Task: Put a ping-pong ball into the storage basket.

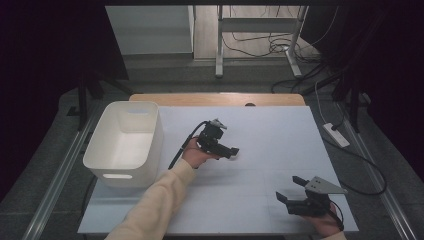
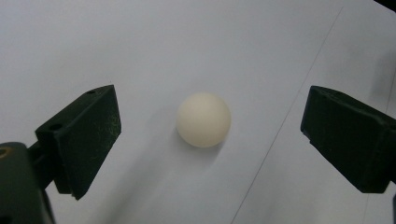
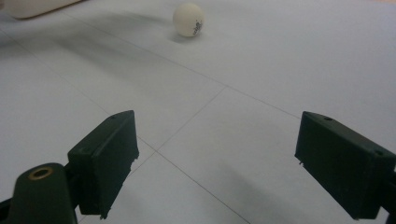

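Nearest you, your right gripper (image 1: 291, 189) hangs low over the white table (image 1: 280, 140) at its near right corner, jaws spread wide and holding nothing. Farther in, at mid-table, your left gripper (image 1: 233, 150) points down with its jaws wide apart, and the white ping-pong ball (image 2: 203, 119) lies on the table between them, touching neither. Beyond, the white plastic bin (image 1: 125, 142) stands at the table's left edge.
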Action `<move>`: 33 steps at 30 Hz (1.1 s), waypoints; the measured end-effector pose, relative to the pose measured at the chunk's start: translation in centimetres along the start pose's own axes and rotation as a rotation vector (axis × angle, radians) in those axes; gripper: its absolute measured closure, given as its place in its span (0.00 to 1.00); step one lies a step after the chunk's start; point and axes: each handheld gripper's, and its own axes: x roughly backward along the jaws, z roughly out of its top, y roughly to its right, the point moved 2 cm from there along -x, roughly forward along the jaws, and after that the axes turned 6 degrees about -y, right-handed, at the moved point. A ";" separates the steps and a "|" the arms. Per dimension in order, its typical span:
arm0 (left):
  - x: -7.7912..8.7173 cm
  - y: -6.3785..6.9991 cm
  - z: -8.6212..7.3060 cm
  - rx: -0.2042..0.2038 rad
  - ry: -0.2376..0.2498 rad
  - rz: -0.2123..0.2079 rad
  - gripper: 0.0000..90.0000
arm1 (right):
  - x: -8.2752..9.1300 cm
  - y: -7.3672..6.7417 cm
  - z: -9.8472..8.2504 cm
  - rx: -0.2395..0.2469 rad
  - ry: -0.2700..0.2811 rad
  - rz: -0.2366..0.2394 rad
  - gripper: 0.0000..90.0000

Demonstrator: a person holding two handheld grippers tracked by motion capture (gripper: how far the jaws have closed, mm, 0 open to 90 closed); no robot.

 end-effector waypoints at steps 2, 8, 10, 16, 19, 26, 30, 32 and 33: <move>-0.2 -0.1 0.0 0.005 -0.001 0.000 0.07 | 0.0 0.0 0.0 0.000 -0.001 0.000 0.14; -0.7 -0.1 0.0 0.007 -0.013 -0.002 0.07 | 0.0 0.0 0.0 0.000 -0.001 -0.001 0.14; -0.9 -0.1 0.0 0.010 -0.013 -0.003 0.07 | 0.0 0.0 0.0 0.000 -0.001 -0.001 0.15; -1.2 -0.2 0.0 0.011 -0.017 0.000 0.07 | 0.0 0.0 0.0 0.001 -0.001 0.000 0.15; -1.5 -0.2 0.1 0.013 -0.019 -0.002 0.07 | 0.0 0.0 0.0 0.001 -0.001 0.000 0.15; -2.3 -0.4 0.0 0.014 -0.037 0.000 0.07 | 0.0 0.0 0.0 0.002 -0.001 0.000 0.15; -2.6 -0.4 0.0 0.015 -0.043 -0.001 0.07 | 0.0 0.0 0.0 0.002 -0.001 0.000 0.15; -2.9 -0.4 0.0 0.015 -0.051 0.001 0.07 | 0.0 0.0 0.0 0.001 -0.001 0.000 0.15; -2.9 -0.4 0.0 0.015 -0.051 0.001 0.07 | 0.0 0.0 0.0 0.001 -0.001 0.000 0.15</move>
